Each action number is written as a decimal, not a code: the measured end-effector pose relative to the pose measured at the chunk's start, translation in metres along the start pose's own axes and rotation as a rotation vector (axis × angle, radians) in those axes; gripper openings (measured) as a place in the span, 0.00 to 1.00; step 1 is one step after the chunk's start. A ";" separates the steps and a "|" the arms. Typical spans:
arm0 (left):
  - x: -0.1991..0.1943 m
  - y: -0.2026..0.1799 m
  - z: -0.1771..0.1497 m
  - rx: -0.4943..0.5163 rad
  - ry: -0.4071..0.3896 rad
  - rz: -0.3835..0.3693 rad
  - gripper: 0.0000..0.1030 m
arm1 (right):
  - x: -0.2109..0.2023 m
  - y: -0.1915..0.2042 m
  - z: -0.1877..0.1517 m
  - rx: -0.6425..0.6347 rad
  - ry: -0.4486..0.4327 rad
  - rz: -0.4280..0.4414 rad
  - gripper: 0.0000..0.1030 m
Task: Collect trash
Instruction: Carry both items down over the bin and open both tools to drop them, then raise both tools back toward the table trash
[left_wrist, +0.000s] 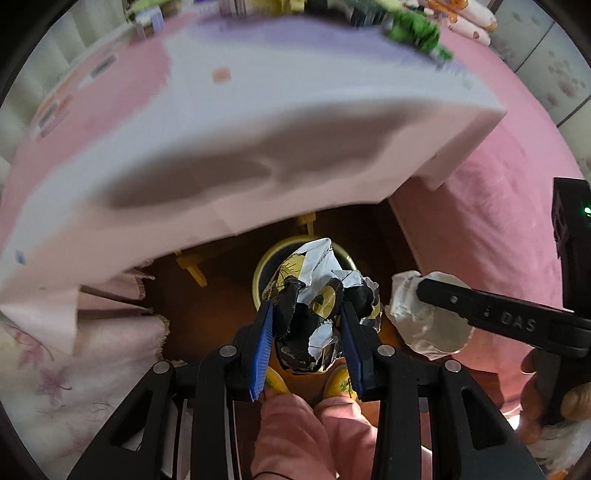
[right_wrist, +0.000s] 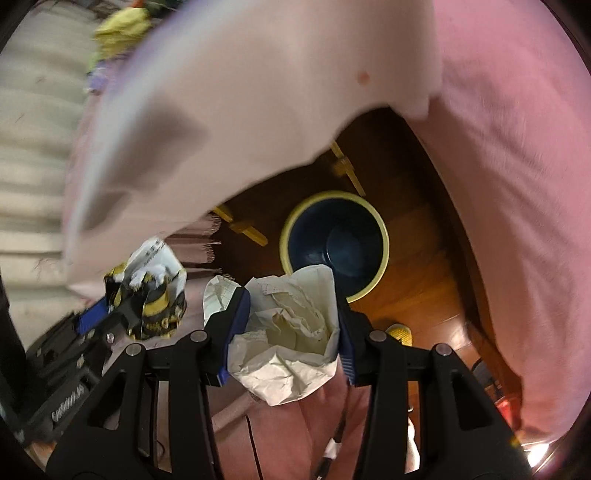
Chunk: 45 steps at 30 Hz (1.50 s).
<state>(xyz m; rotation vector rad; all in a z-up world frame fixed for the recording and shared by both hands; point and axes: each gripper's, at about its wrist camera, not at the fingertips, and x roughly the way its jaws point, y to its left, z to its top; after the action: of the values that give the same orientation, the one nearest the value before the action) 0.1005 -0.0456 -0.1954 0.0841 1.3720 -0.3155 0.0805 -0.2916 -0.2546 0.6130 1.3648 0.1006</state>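
My left gripper (left_wrist: 319, 297) is shut on a crumpled black, yellow and white wrapper (left_wrist: 317, 291). It hangs right over a dark bin with a pale yellow rim (left_wrist: 258, 269) that stands on the wooden floor. My right gripper (right_wrist: 290, 295) is shut on a ball of crumpled white paper (right_wrist: 291, 325), just short of the same bin's rim (right_wrist: 288, 229), whose dark inside shows nothing in it. The right wrist view also has the wrapper (right_wrist: 151, 291) at the left. In the left wrist view, the paper (left_wrist: 424, 325) sits under a black finger (left_wrist: 480, 310) at the right.
A table under a pink and white cloth (left_wrist: 258, 129) overhangs the bin from above. A pink bedcover (left_wrist: 498, 221) rises at the right. Yellow wooden legs (right_wrist: 243, 229) stand behind the bin. The person's pink trouser legs (left_wrist: 306, 424) and yellow slippers (left_wrist: 340, 380) are below the grippers.
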 end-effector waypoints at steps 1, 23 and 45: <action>0.010 -0.001 0.000 -0.003 0.008 -0.004 0.34 | 0.012 -0.006 0.000 0.019 0.005 -0.004 0.40; 0.175 0.044 0.015 -0.080 0.039 -0.046 0.79 | 0.181 -0.064 0.020 0.216 -0.006 -0.074 0.62; 0.004 0.045 0.016 -0.043 -0.174 0.002 0.79 | 0.066 0.013 -0.005 0.054 -0.161 -0.100 0.62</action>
<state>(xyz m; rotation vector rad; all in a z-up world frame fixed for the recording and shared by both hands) 0.1289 -0.0077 -0.2018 0.0218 1.2057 -0.2852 0.0940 -0.2513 -0.3073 0.5844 1.2424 -0.0655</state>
